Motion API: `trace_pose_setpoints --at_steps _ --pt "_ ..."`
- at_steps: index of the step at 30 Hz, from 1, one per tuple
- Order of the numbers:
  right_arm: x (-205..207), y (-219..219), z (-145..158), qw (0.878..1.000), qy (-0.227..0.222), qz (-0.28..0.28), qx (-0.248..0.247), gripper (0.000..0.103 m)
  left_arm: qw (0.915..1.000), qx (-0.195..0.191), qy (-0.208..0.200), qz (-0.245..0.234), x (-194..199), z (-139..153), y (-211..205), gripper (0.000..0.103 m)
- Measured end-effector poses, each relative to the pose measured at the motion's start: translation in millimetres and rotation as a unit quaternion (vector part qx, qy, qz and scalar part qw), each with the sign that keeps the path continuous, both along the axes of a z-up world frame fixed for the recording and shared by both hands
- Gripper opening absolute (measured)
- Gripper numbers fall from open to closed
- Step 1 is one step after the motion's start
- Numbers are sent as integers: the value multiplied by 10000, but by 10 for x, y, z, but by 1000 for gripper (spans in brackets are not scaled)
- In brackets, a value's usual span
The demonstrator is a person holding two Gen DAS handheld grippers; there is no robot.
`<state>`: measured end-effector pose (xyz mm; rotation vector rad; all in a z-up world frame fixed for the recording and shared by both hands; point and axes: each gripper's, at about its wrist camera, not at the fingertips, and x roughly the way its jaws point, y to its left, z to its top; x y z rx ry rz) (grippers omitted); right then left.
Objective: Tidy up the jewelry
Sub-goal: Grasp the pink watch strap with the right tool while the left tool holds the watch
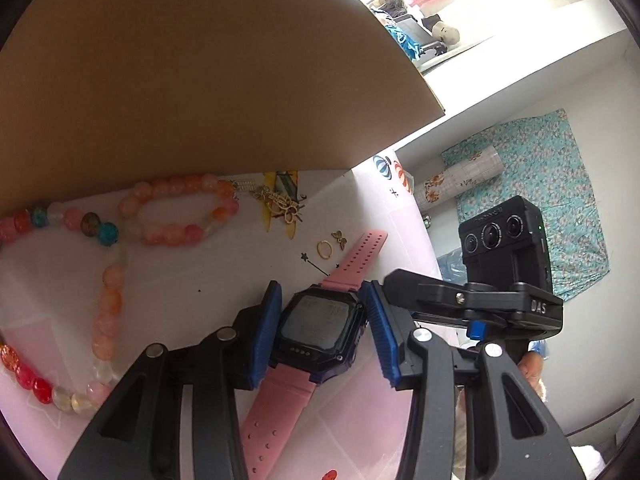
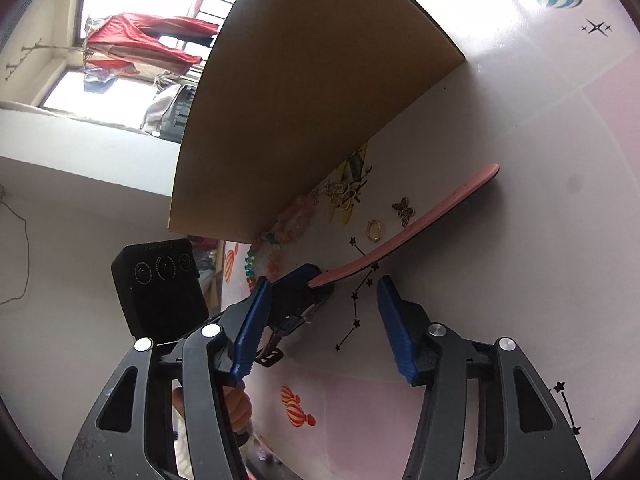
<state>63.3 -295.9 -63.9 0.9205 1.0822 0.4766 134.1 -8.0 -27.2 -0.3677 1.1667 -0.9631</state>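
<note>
left gripper blue pads clamp watch case | pink strap on table | bead bracelet, gold ring, butterfly charm beyond | right gripper alongside

Ring just beside butterfly charm — bracelet left, probably against the board.
</note>
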Motion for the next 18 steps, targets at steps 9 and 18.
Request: trace_pose_setpoints --at_steps 9,18 --pt "143 2 -204 9957 440 -362 731 23 10000 -15 -22 -39 21 44 70 42" --pt "220 220 -245 9965 323 -502 590 1 9973 527 -469 -184 -69 120 -129 41"
